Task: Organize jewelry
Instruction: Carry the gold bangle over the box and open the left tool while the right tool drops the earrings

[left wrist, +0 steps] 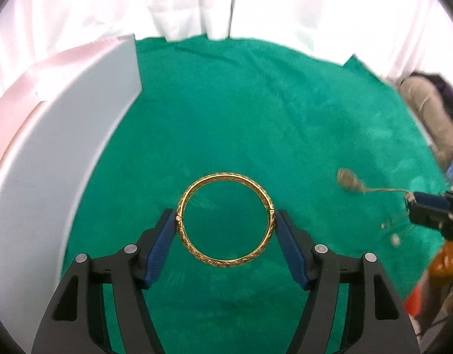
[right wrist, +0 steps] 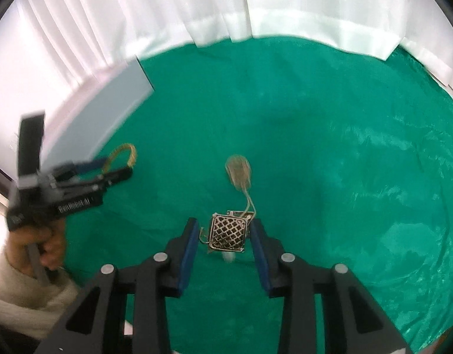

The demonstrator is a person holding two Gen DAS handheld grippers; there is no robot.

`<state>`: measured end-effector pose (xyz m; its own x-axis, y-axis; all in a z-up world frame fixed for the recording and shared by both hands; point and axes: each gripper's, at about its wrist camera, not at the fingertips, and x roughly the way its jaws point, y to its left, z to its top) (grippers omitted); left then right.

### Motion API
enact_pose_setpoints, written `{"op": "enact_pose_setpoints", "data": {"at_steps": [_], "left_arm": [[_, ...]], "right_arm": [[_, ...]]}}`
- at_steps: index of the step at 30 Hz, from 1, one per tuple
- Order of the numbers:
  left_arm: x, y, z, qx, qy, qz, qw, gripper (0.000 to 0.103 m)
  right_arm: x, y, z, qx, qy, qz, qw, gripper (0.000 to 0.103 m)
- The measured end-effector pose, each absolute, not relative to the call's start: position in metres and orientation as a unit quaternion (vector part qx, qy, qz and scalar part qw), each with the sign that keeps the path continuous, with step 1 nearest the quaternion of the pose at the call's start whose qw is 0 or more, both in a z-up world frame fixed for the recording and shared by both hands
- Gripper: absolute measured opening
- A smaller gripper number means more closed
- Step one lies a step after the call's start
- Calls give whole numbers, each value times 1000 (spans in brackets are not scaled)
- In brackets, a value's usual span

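My left gripper [left wrist: 225, 216] is shut on a gold filigree bangle [left wrist: 225, 219], its blue pads touching both sides, above the green cloth [left wrist: 241, 112]. The same bangle [right wrist: 123, 155] shows in the right wrist view, held by the left gripper [right wrist: 114, 168]. My right gripper [right wrist: 225, 231] holds a square lattice pendant [right wrist: 228, 233] of a necklace; the right pad touches it, a small gap shows at the left pad. The chain runs up to a bunched tassel end [right wrist: 238, 171] on the cloth. The tassel end [left wrist: 347, 178] and the right gripper [left wrist: 426, 206] also appear in the left wrist view.
A grey-white jewelry box lid or wall [left wrist: 49, 162] stands at the left, also seen in the right wrist view [right wrist: 108, 109]. White curtains [right wrist: 197, 6] close off the back. A small pearl-like piece [right wrist: 228, 256] lies under the pendant. Clutter [left wrist: 438, 265] sits past the cloth's right edge.
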<state>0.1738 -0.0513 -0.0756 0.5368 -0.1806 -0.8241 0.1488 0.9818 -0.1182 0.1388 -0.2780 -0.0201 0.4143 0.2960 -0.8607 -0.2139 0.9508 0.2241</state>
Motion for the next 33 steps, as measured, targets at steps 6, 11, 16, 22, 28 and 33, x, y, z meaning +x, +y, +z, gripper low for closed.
{"op": "enact_pose_setpoints", "data": {"at_steps": [6,11,16,22,28,33], "left_arm": [[138,-25,-9,-61,444,-110,887,69],[108,29,41,-124,443,-103,882,69],[83,116,90,-179,427,-48,885,69],[84,214,107,-191,410,71,889,69],[103,292,64,-219,433,141,863,69],[112,335,12,-238,474,172,830,69]], "right_arm": [[147,-263,48,48,467,209,858,36],[162,-224,100,29,420,281,863,36],[188,-163,136,12,377,353,857,36],[234,-51,152,-9,345,434,832,36],[292,36,106,-19,384,465,797,36],[336,91,43,-75,439,443,778,36]]}}
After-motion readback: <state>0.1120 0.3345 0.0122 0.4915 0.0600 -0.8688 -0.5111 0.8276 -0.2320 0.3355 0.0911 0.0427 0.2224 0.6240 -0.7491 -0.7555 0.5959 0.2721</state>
